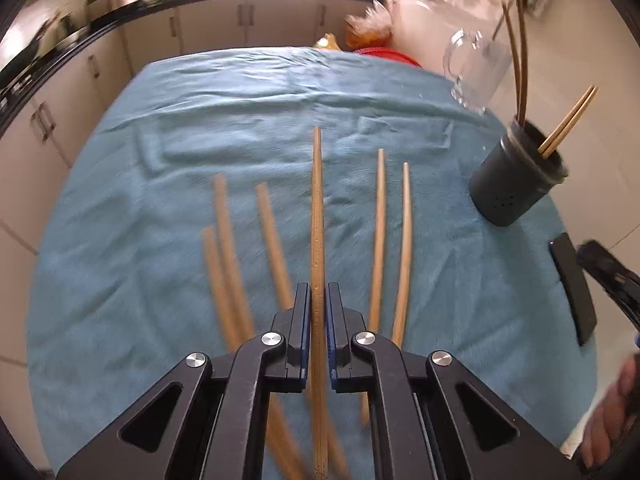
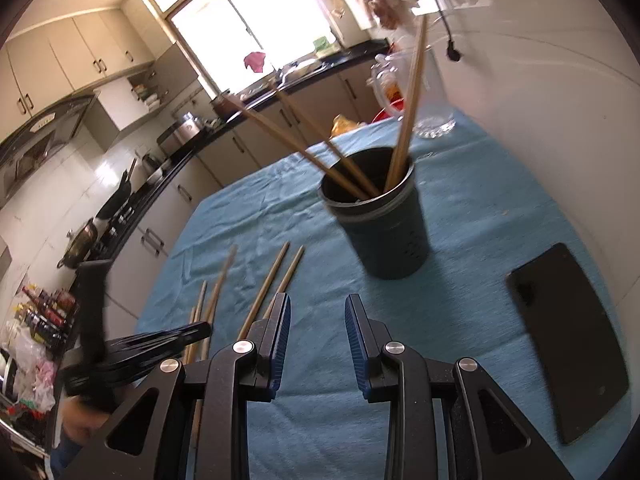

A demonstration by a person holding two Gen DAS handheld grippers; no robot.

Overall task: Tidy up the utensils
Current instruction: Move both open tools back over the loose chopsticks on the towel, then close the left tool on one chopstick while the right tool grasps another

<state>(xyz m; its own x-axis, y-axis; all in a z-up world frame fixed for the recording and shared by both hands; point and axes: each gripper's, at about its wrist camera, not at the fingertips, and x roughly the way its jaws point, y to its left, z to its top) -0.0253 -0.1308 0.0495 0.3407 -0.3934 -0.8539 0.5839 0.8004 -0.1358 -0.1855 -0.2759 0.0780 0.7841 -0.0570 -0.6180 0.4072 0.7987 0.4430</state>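
Note:
My left gripper [image 1: 318, 294] is shut on a wooden chopstick [image 1: 318, 216] that points forward above the blue cloth [image 1: 160, 240]. Several more chopsticks [image 1: 378, 232] lie on the cloth below and beside it. A dark round holder [image 1: 516, 184] at the right has several chopsticks [image 1: 568, 124] standing in it. In the right wrist view my right gripper [image 2: 318, 316] is open and empty, a short way in front of the holder [image 2: 384, 232]. The loose chopsticks [image 2: 264, 292] lie to its left, and the left gripper [image 2: 160, 344] shows at the lower left.
A glass mug [image 1: 474, 68] stands behind the holder near the wall; it also shows in the right wrist view [image 2: 428, 92]. A black phone [image 2: 568, 340] lies on the cloth at the right, seen also in the left wrist view [image 1: 572, 284]. Kitchen counters lie beyond the table.

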